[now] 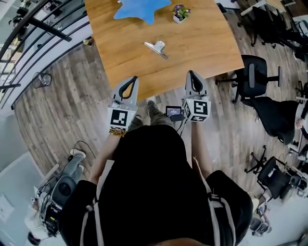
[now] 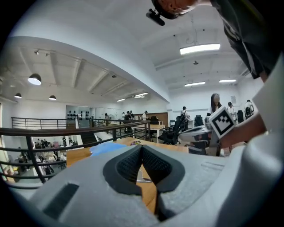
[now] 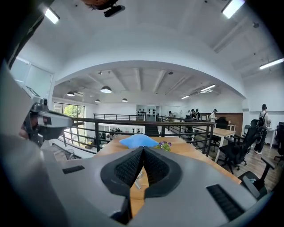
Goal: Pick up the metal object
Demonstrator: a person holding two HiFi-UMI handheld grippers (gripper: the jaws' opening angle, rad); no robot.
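Note:
A silver metal clip (image 1: 156, 48) lies near the middle of the wooden table (image 1: 202, 48). Both grippers hang over the table's near edge, short of the clip. My left gripper (image 1: 132, 78) is shut with its tips touching and nothing between them; its own view shows the jaws (image 2: 141, 147) closed, with the table beyond. My right gripper (image 1: 191, 73) is shut and empty too. In the right gripper view the closed jaws (image 3: 143, 149) frame the metal clip (image 3: 138, 178), seen small through the gap below the tips.
A blue star-shaped mat (image 1: 141, 8) and a small potted plant (image 1: 181, 13) lie at the table's far side. Black office chairs (image 1: 254, 72) stand to the right. A metal railing (image 1: 33, 33) runs along the left. A small screen device (image 1: 173, 111) sits by my feet.

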